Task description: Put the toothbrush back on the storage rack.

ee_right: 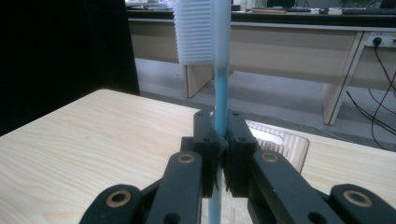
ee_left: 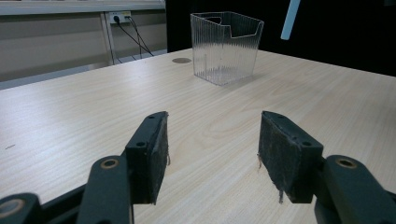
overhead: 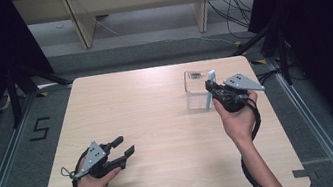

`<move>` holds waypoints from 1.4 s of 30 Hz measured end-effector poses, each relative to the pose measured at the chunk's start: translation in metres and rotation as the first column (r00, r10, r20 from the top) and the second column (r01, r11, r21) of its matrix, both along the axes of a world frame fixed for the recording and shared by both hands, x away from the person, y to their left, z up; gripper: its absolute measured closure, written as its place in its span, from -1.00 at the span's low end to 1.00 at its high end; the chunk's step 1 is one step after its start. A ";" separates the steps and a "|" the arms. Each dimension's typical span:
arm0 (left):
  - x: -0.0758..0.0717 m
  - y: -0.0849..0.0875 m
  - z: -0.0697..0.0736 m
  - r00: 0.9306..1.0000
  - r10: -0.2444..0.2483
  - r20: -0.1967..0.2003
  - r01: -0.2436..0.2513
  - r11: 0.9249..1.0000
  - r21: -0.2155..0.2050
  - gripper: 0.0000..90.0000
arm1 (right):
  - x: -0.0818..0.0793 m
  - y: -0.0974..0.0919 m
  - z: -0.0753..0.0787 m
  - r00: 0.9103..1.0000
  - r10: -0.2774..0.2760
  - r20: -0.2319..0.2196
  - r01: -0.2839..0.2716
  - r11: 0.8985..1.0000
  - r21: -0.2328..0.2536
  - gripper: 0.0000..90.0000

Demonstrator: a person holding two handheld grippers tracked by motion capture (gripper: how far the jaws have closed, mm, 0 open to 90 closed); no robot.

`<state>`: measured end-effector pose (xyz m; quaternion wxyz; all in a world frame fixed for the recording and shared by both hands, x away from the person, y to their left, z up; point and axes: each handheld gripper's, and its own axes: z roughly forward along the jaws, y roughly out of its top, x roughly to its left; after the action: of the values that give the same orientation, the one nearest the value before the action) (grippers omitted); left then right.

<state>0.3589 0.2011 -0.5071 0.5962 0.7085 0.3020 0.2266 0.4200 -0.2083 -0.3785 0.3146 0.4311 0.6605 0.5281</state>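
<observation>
On the pale wooden table (overhead: 159, 125), a clear ribbed plastic box (overhead: 198, 90) stands upright at about two o'clock from the table's middle, open at the top. The right gripper (overhead: 211, 88) is held just beside the box, at its three o'clock edge, and its jaws are pressed together on the handle of a toothbrush (ee_right: 217, 84). In the right gripper view the brush stands upright between the pads, its pale blue handle running down through the jaws and its white bristle head above them, bristles facing nine o'clock in that view; the rim of the box lies just behind and below the jaws. In the high view the brush rises beside the box's near right corner. The left gripper (overhead: 123, 147) is well apart from all this, at about seven o'clock on the table, low over the wood, its jaws spread wide with nothing between them and aimed toward the box.
</observation>
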 end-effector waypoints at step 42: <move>0.000 0.001 0.000 1.000 0.002 0.000 -0.002 1.000 -0.005 -0.07 | 0.032 -0.016 0.013 0.993 -0.103 0.060 0.101 0.995 0.025 0.90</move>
<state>0.3592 0.2020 -0.5076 0.5977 0.7068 0.3031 0.2264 0.4517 -0.2246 -0.3660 0.3566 0.4512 0.6219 0.5315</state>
